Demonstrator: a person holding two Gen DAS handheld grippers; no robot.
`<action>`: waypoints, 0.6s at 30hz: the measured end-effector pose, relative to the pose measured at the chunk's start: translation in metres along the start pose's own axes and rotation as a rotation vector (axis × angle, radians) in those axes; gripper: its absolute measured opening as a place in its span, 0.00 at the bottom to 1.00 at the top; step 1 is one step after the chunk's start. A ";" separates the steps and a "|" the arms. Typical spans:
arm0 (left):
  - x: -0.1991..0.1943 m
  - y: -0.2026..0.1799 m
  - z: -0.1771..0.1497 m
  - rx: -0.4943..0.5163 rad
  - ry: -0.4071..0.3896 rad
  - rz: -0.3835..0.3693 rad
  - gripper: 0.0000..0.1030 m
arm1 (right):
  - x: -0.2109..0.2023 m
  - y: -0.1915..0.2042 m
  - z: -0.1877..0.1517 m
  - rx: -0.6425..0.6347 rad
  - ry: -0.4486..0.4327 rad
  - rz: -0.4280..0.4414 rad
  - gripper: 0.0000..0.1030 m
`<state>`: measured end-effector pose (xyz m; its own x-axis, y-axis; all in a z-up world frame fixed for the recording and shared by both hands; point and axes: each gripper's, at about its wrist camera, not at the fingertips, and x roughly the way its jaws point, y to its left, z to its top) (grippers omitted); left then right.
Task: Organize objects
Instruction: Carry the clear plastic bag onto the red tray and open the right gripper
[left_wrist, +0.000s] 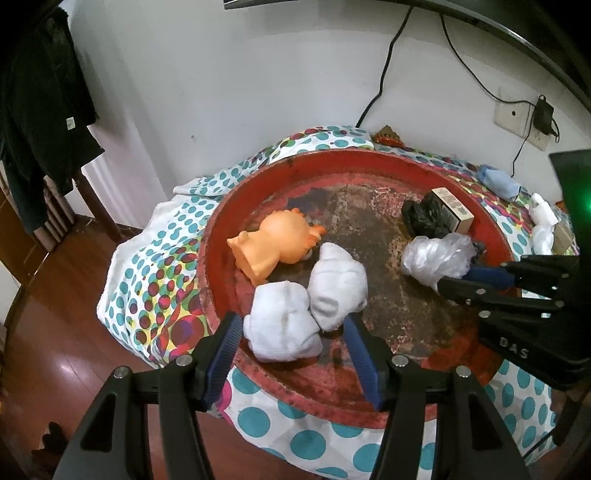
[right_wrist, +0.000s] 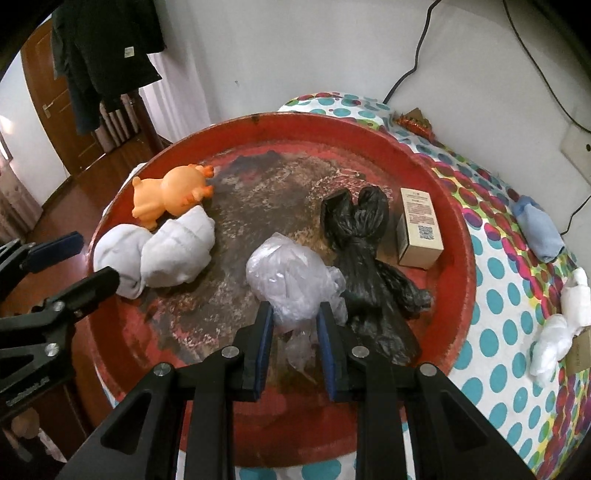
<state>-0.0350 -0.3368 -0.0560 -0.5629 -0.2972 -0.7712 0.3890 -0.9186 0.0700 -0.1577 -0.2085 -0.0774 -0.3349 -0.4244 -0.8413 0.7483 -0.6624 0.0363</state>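
A worn red round tray (left_wrist: 369, 162) (right_wrist: 332, 122) lies on a polka-dot cloth. On it are an orange toy animal (left_wrist: 277, 243) (right_wrist: 173, 195), two white sock bundles (left_wrist: 280, 325) (left_wrist: 338, 284), a black plastic bag (right_wrist: 365, 251), a small box (right_wrist: 419, 229) and a crumpled clear plastic bag (right_wrist: 288, 273) (left_wrist: 432, 258). My right gripper (right_wrist: 295, 310) (left_wrist: 454, 277) is shut on the clear bag, low over the tray. My left gripper (left_wrist: 291, 325) (right_wrist: 96, 256) stands open around the nearer sock bundle, with gaps at both pads.
On the cloth (right_wrist: 498, 280) to the right of the tray lie a blue rolled sock (right_wrist: 539, 229) and white bundles (right_wrist: 561, 325). A wall with cables and a socket (left_wrist: 513, 114) stands behind. Wooden floor (left_wrist: 55, 314) and hanging dark clothes (left_wrist: 40, 110) are at the left.
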 end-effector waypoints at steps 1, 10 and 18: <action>0.000 0.001 0.000 -0.003 0.000 -0.003 0.58 | 0.002 0.000 0.001 -0.004 -0.001 -0.007 0.21; 0.002 0.002 0.000 -0.017 0.010 -0.009 0.58 | 0.012 -0.006 0.002 0.004 0.007 -0.028 0.21; 0.001 -0.005 -0.001 0.012 0.003 0.014 0.58 | 0.001 -0.005 0.000 -0.010 -0.026 -0.023 0.30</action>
<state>-0.0366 -0.3321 -0.0573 -0.5553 -0.3094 -0.7720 0.3878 -0.9174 0.0887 -0.1616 -0.2058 -0.0783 -0.3667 -0.4256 -0.8273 0.7461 -0.6657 0.0118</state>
